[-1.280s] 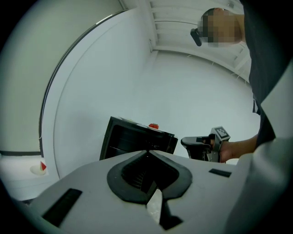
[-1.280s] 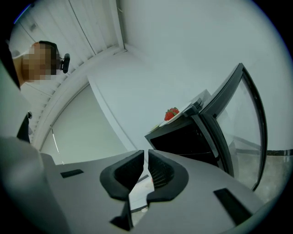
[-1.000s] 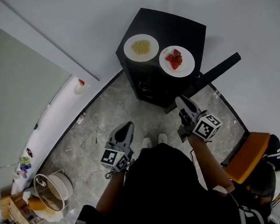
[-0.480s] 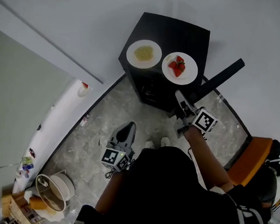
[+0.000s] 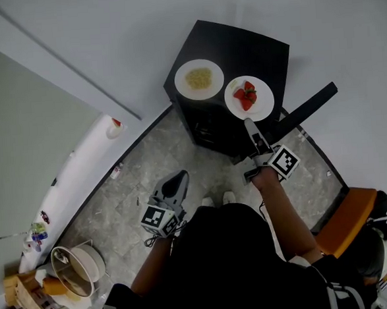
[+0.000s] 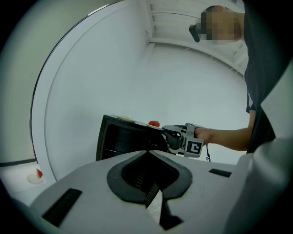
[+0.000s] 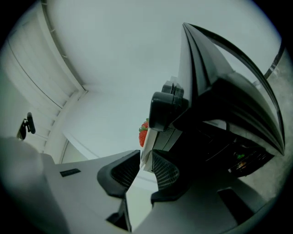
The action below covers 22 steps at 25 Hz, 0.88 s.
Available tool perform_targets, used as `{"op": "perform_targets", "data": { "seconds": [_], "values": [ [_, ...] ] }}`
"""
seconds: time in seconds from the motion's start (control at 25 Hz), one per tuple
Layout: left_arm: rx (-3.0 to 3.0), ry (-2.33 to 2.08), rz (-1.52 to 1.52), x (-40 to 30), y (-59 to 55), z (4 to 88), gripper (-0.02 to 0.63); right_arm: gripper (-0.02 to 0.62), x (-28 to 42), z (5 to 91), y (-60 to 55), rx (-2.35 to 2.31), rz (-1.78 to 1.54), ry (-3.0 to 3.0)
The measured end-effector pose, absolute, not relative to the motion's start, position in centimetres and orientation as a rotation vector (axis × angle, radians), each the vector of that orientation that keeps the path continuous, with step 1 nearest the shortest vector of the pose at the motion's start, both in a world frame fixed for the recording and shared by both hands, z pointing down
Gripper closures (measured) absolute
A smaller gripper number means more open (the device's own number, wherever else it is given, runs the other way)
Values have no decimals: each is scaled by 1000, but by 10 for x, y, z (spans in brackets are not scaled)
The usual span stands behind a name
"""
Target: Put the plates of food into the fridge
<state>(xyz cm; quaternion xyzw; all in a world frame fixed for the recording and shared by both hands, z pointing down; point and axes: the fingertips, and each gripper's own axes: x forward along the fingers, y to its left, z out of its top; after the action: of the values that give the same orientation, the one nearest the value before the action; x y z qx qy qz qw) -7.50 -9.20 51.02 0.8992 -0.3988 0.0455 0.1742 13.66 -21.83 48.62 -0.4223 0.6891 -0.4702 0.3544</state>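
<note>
From the head view I see the black fridge [image 5: 239, 48] standing against the white wall with its door [image 5: 306, 109] swung open to the right. Both plates sit on its top, side by side. The plate of yellow food [image 5: 183, 75] is to the left and the plate of strawberries [image 5: 263, 91] to the right, nearer the open door. My right gripper [image 5: 250, 125] reaches level toward the near edge of the strawberry plate, its tips at the rim. My left gripper [image 5: 177, 178] hangs lower over the grey stone floor [image 5: 147, 160], well apart from the fridge.

In the left gripper view the jaws are closed tip to tip with nothing between them. Beyond them I see the fridge's open front, a strawberry on top of it, and the right gripper held at that top edge.

In the right gripper view the jaws have just been opening and stand a narrow way apart. The white rim of the strawberry plate runs between the pads. I see a gap on the left side of it, so I read no grip. A red strawberry [image 7: 143, 132] shows just above the rim, and the fridge's dark interior fills the right.
</note>
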Motion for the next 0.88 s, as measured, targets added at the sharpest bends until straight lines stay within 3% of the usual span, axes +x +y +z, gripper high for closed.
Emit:
{"op": "perform_targets", "data": {
  "seconds": [0.88],
  "values": [
    [2519, -1156, 87, -79, -74, 505, 577, 546, 137, 484, -194, -1003, -1333, 1577]
  ]
}}
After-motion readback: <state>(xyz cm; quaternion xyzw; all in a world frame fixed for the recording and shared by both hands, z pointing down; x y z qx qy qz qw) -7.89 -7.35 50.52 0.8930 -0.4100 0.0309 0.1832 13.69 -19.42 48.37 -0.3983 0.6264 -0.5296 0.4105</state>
